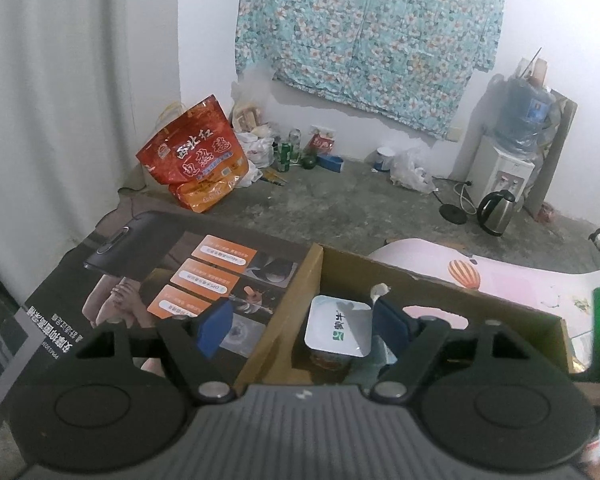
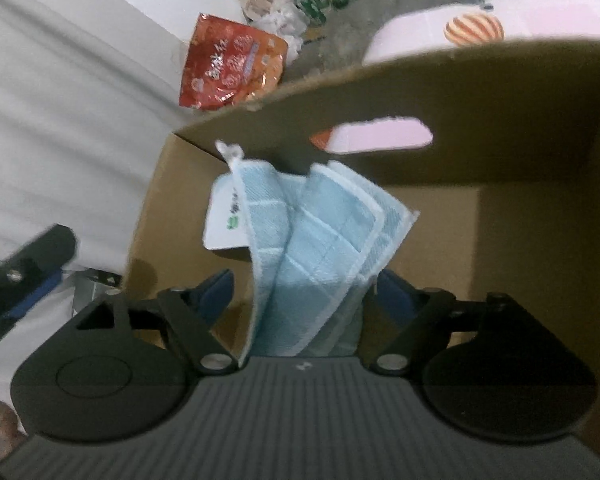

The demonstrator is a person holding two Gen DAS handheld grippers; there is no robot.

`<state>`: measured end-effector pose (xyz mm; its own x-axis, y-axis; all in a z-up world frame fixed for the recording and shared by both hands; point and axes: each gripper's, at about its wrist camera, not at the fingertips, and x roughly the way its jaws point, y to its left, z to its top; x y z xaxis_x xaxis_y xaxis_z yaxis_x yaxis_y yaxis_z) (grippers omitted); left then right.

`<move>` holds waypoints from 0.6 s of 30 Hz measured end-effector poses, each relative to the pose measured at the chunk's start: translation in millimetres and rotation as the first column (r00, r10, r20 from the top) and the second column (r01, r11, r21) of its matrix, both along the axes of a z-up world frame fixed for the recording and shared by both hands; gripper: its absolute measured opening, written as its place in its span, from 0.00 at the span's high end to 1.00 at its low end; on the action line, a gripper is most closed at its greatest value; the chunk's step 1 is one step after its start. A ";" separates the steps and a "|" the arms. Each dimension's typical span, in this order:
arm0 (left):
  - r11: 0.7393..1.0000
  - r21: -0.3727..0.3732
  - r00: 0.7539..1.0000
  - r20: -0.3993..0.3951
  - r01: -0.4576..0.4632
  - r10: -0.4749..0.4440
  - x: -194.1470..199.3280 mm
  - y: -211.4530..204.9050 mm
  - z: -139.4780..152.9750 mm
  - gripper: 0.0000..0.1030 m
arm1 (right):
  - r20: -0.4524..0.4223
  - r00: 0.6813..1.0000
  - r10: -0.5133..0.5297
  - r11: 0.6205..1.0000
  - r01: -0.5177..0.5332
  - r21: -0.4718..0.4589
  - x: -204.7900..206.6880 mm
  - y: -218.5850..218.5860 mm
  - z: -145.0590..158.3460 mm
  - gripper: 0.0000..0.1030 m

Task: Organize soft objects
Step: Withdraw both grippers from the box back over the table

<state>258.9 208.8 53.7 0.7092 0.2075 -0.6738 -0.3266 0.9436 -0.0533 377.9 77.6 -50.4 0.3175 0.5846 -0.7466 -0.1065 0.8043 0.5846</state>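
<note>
An open cardboard box (image 1: 440,284) sits in front of me; it also shows in the right wrist view (image 2: 500,92). A sealed white yogurt cup (image 1: 337,327) lies inside it, also visible in the right wrist view (image 2: 224,220). My left gripper (image 1: 300,326) is open and empty above the box's left edge. My right gripper (image 2: 304,292) is open, with a folded light blue cloth (image 2: 320,236) hanging between its spread fingers inside the box. A white corner of the cloth (image 1: 380,291) peeks up in the left wrist view.
A printed dark product box (image 1: 160,280) lies left of the cardboard box. A pink mat (image 1: 520,280) lies behind it. On the concrete floor stand a red snack bag (image 1: 196,156), cans and bottles (image 1: 288,152), a kettle (image 1: 496,212) and a water dispenser (image 1: 500,168).
</note>
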 end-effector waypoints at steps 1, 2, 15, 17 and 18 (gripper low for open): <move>1.000 0.000 1.000 0.001 -0.001 0.001 -0.7 0.1 0.6 0.24 | 0.005 1.000 -0.001 1.000 0.001 0.006 -0.4 -1.9 4.1 0.22; 1.000 -0.001 1.000 0.002 -0.002 0.002 -1.5 -0.1 0.8 0.24 | 0.012 1.000 0.000 1.000 -0.001 0.013 -1.4 -3.0 8.3 0.22; 0.998 -0.026 0.997 0.062 0.052 -0.050 -59.4 -22.5 35.9 0.19 | 0.168 0.986 0.008 0.979 -0.042 0.198 -67.5 -88.0 97.4 0.21; 0.996 -0.026 0.994 0.075 0.088 -0.085 -73.3 -33.8 41.8 0.16 | 0.206 0.978 0.004 0.972 -0.052 0.230 -85.8 -113.3 112.1 0.21; 0.994 -0.028 0.992 0.077 0.105 -0.102 -79.1 -39.2 43.8 0.15 | 0.224 0.975 -0.002 0.968 -0.054 0.243 -95.6 -126.7 119.1 0.21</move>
<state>179.8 169.6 97.5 0.7744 0.1098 -0.6231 -0.2215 0.9696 -0.1044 282.2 -49.1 68.6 0.4401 0.7517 -0.4912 -0.2748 0.6335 0.7232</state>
